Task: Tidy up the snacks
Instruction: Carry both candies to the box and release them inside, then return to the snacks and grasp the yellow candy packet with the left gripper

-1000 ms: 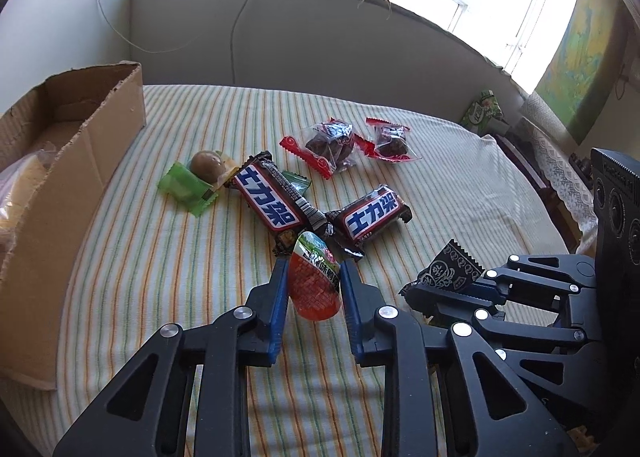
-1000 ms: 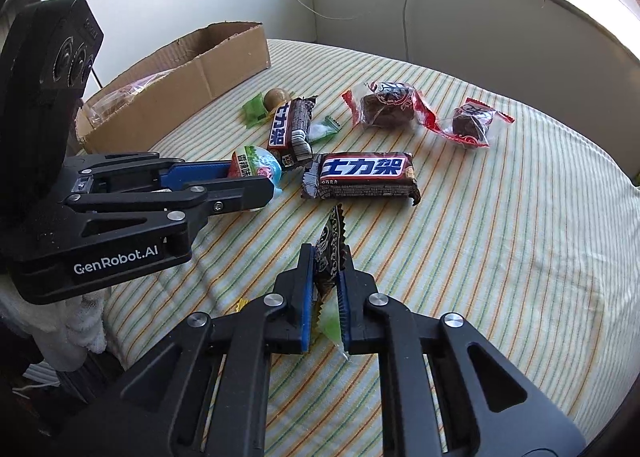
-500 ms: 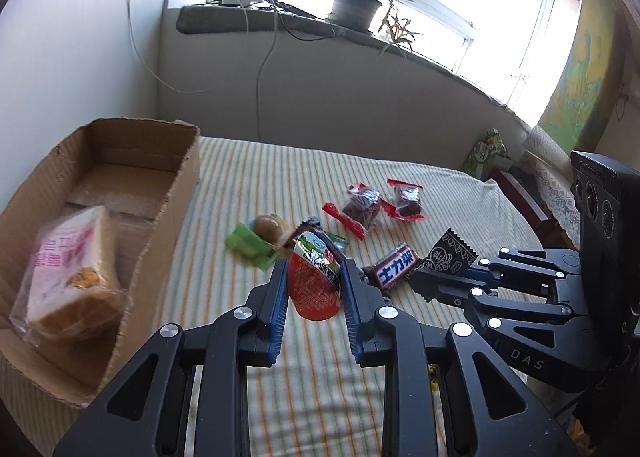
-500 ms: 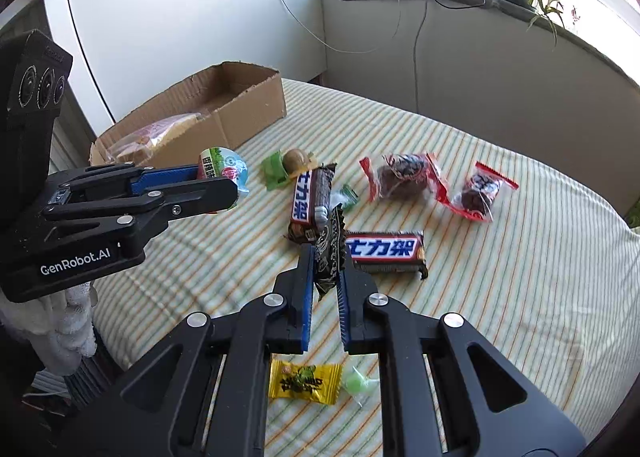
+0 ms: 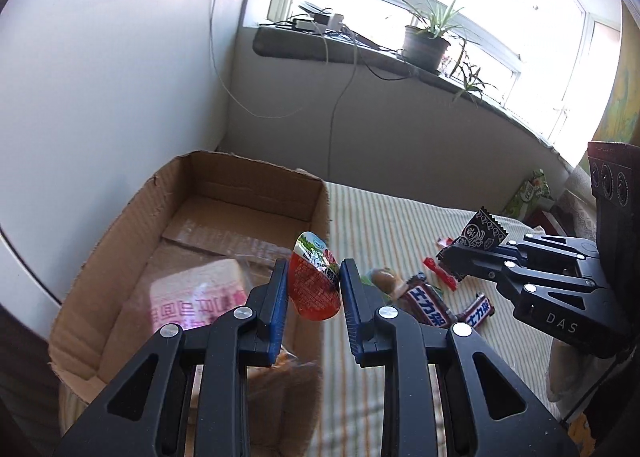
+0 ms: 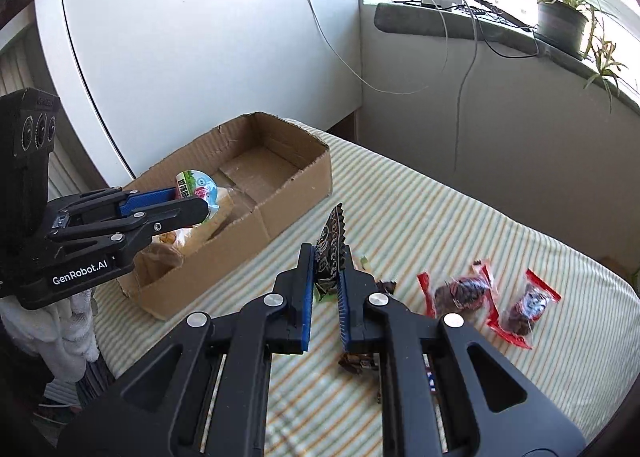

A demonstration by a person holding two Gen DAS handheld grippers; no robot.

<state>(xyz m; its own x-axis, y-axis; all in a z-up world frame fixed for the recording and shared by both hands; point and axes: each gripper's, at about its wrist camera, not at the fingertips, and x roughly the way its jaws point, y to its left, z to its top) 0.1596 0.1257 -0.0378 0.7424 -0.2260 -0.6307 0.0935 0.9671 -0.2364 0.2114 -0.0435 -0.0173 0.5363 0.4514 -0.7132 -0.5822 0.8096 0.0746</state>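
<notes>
My left gripper (image 5: 313,277) is shut on a red jelly cup (image 5: 315,285) and holds it over the right wall of the open cardboard box (image 5: 256,185), above a wrapped bread slice (image 5: 192,297). It also shows in the right wrist view (image 6: 196,201), with the cup (image 6: 196,187) above the box (image 6: 296,181). My right gripper (image 6: 325,265) is shut on a black patterned snack packet (image 6: 330,253), held above the striped tablecloth to the right of the box; it also shows in the left wrist view (image 5: 482,235).
On the striped table (image 6: 440,225) lie two red-wrapped dark snacks (image 6: 460,291) (image 6: 524,307), two chocolate bars (image 5: 428,303) (image 5: 478,311) and a green-wrapped round sweet (image 5: 384,279). A window sill with a potted plant (image 5: 426,43) and cables runs behind. A white wall stands left of the box.
Both grippers have risen and swung left toward the box. The jelly cup has gone from above the tablecloth to above the box's right wall. Both grips are unchanged.
</notes>
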